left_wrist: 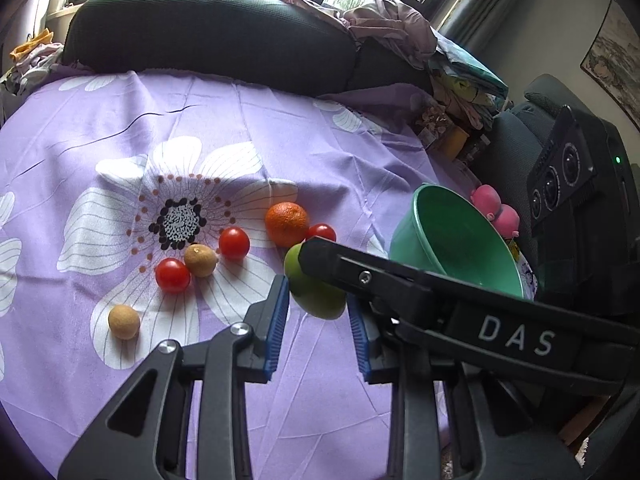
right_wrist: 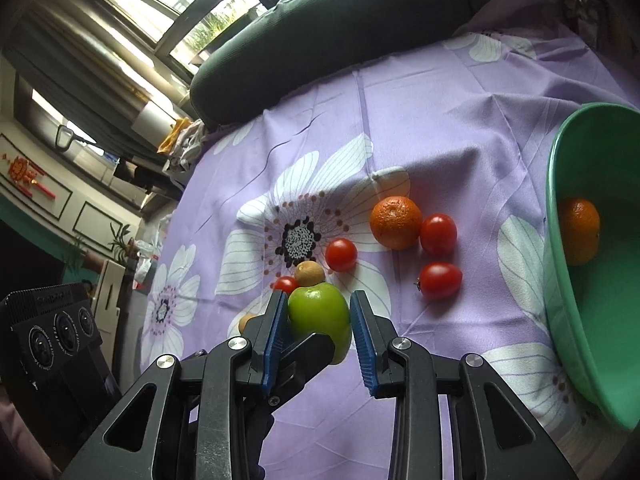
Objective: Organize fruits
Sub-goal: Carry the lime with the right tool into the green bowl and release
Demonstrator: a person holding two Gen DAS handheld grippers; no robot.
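A green fruit [left_wrist: 316, 296] [right_wrist: 320, 318] sits between the blue pads of both grippers. My left gripper [left_wrist: 320, 320] frames it; its jaws stand apart with a gap on the right side. My right gripper [right_wrist: 320, 332] crosses the left one and also brackets the fruit, with a gap at its right pad. An orange [left_wrist: 287, 224] [right_wrist: 395, 222], several red tomatoes [left_wrist: 234, 243] [right_wrist: 440, 279] and two brown round fruits [left_wrist: 201, 260] [left_wrist: 124, 321] lie on the purple flowered cloth [left_wrist: 120, 128]. A green bowl [left_wrist: 452, 240] [right_wrist: 592, 272] at the right holds another orange [right_wrist: 579, 230].
A dark cushion [left_wrist: 208, 24] lies along the far edge of the cloth. Piled clothes [left_wrist: 400, 32] and a pink toy [left_wrist: 496, 208] sit behind the bowl. The right gripper's camera body [left_wrist: 572, 176] stands at the far right.
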